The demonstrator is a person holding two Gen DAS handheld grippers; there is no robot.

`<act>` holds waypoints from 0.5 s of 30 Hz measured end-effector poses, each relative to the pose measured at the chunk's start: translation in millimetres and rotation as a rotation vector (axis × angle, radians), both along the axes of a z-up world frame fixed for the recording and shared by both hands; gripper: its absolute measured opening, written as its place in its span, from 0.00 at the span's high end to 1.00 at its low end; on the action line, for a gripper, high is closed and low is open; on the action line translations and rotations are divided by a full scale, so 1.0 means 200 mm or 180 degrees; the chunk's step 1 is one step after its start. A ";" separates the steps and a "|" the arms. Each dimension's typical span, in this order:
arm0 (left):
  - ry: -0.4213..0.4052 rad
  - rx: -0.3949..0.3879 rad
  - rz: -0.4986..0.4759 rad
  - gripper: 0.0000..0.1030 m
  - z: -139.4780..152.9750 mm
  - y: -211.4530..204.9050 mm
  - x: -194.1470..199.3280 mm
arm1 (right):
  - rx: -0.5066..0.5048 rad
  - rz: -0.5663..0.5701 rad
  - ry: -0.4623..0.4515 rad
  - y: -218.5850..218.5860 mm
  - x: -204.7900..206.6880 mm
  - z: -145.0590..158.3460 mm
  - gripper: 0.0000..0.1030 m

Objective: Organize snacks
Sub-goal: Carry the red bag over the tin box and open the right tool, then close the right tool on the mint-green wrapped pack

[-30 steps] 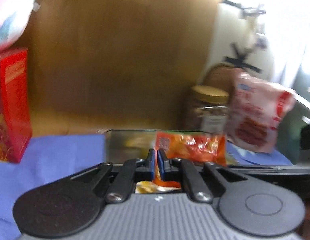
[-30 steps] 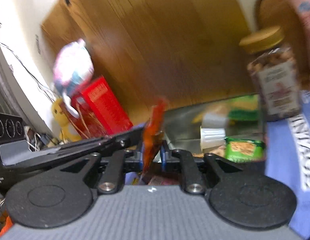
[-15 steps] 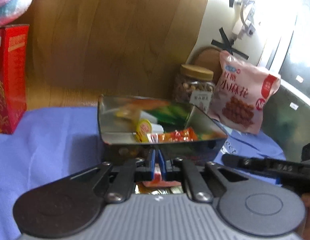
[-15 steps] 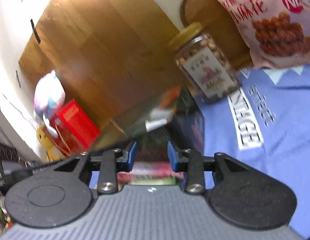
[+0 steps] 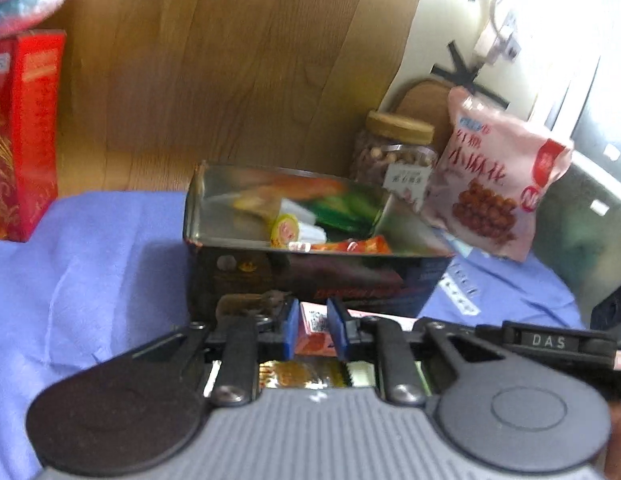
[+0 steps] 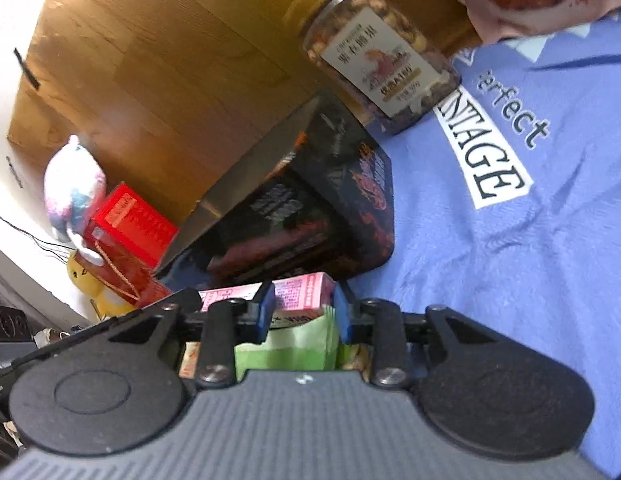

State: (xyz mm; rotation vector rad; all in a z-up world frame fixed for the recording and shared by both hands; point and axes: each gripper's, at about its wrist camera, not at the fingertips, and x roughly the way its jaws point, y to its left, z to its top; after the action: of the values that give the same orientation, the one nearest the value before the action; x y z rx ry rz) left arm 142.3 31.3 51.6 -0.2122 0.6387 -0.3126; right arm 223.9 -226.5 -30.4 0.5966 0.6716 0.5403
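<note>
A dark open box [image 5: 310,276] stands on the blue cloth and holds several snack packets, among them an orange one [image 5: 350,246]. The box also shows in the right wrist view [image 6: 310,216]. My left gripper [image 5: 313,334] is open just in front of the box, with a pink snack box [image 5: 316,328] lying between its fingers. My right gripper [image 6: 304,314] is open, low over the same pink snack box [image 6: 298,294] and a green packet [image 6: 294,346] under it.
A nut jar [image 5: 394,160] and a pink snack bag [image 5: 494,184] stand behind the box on the right. A red carton [image 5: 22,132] stands at the left. A wooden wall is behind. The jar [image 6: 378,56] shows in the right view too.
Both grippers have let go of orange packets, which now lie in the box. Both have opened and dropped low in front of the box, over the pink snack box.
</note>
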 end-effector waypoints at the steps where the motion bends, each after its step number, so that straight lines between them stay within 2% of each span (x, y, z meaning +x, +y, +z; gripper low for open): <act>1: -0.0072 -0.0008 0.0010 0.84 0.03 0.00 -0.03 | -0.0017 -0.0005 -0.0062 0.00 -0.03 0.03 0.66; 5: -0.0417 -0.0058 0.0102 0.84 0.17 0.05 -0.06 | -0.0135 0.0013 -0.0481 0.05 -0.14 0.18 0.66; 9: -0.0512 -0.0075 0.0291 0.83 0.23 0.10 0.10 | -0.0433 0.0003 -0.0924 0.17 -0.07 0.35 0.66; 11: -0.0437 -0.0074 0.0339 0.82 0.20 0.12 0.21 | -0.0523 -0.0002 -0.0992 0.25 0.05 0.37 0.62; 12: -0.0325 -0.0041 0.0386 0.82 0.17 0.13 0.26 | -0.0633 0.0018 -0.1027 0.29 0.10 0.38 0.54; 13: -0.0244 0.0003 0.0425 0.82 0.14 0.13 0.29 | -0.0754 0.0081 -0.1011 0.33 0.16 0.36 0.51; 15: -0.0239 0.0051 0.0442 0.82 0.11 0.13 0.29 | -0.0904 0.0076 -0.0942 0.35 0.19 0.33 0.52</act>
State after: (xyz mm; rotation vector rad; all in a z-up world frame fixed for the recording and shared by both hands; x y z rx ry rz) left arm 200.6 57.7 74.3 -0.2273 0.5491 -0.1809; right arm 261.9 -156.3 36.5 0.2354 0.4635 0.5311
